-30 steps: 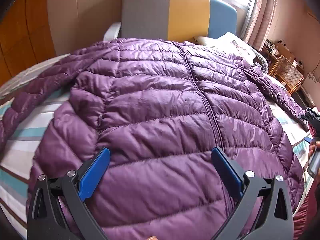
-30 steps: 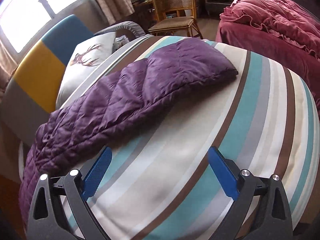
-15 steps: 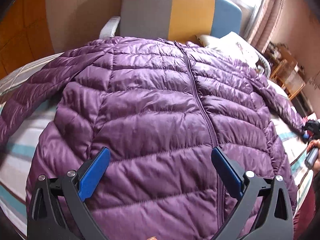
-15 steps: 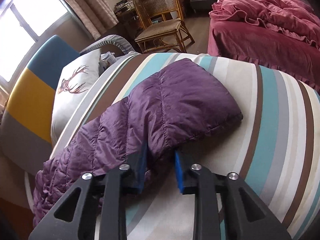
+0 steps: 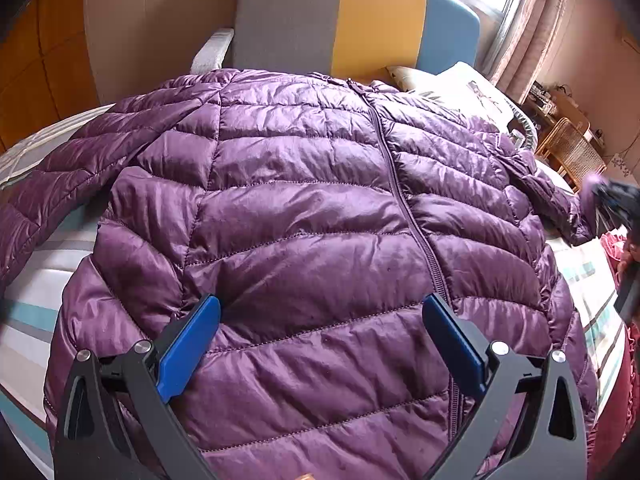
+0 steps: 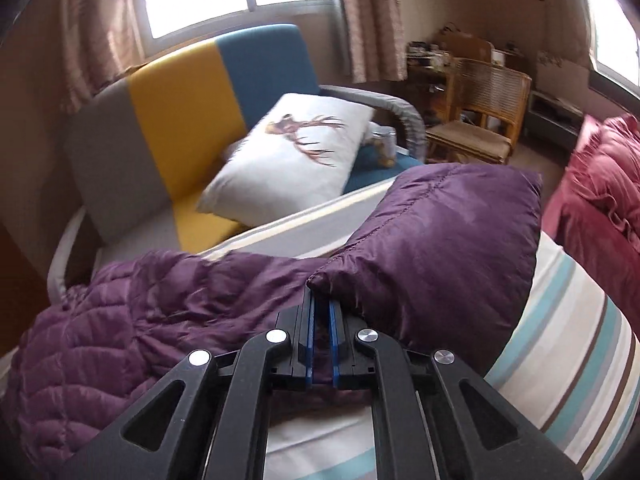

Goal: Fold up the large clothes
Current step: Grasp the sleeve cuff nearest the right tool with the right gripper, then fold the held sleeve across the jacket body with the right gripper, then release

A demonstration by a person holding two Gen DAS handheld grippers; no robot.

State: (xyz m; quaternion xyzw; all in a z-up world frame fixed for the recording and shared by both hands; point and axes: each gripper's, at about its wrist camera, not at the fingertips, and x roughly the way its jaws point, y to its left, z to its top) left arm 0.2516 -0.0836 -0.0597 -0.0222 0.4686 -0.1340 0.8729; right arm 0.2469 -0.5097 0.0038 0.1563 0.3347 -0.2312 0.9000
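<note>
The purple down jacket [image 5: 304,240] is lying front-up, zipped, on the striped bed cover [image 6: 580,360]; no brand, label or writing is readable on it. The left gripper [image 5: 320,320] is hovering over the lower front with jaws spread wide, gripping nothing. The right gripper [image 6: 320,344] is clamping the sleeve [image 6: 440,248] near its cuff, the pinched fabric hiding between the blue pads [image 6: 309,344], and the jacket hem is getting cut off by the frame edge.
</note>
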